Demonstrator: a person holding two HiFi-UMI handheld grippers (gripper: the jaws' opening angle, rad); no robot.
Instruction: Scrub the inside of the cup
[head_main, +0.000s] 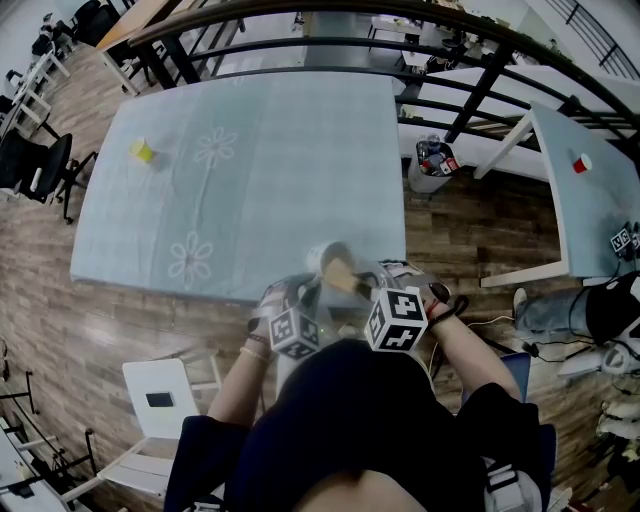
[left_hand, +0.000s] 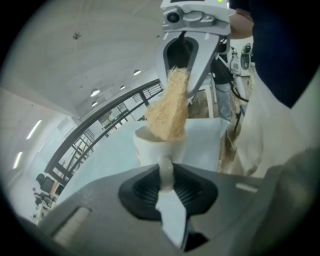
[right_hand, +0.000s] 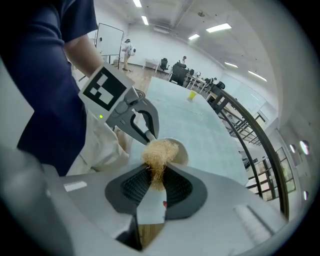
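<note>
Currently left gripper (left_hand: 166, 175) is clamped on the handle of the white cup (left_hand: 150, 150), held over the near edge of the pale blue table (head_main: 250, 150), while right gripper (right_hand: 156, 175) pinches a fibrous loofah scrubber (right_hand: 159, 152) dipping into the cup's mouth.

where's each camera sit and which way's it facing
Head view: on the head, facing steeply down at the table; forearms, left gripper, right gripper show.
Left gripper view: on the left gripper, facing the cup; right gripper shows.
Right gripper view: on the right gripper, facing the scrubber; left gripper shows.
Shared: cup, scrubber.
</note>
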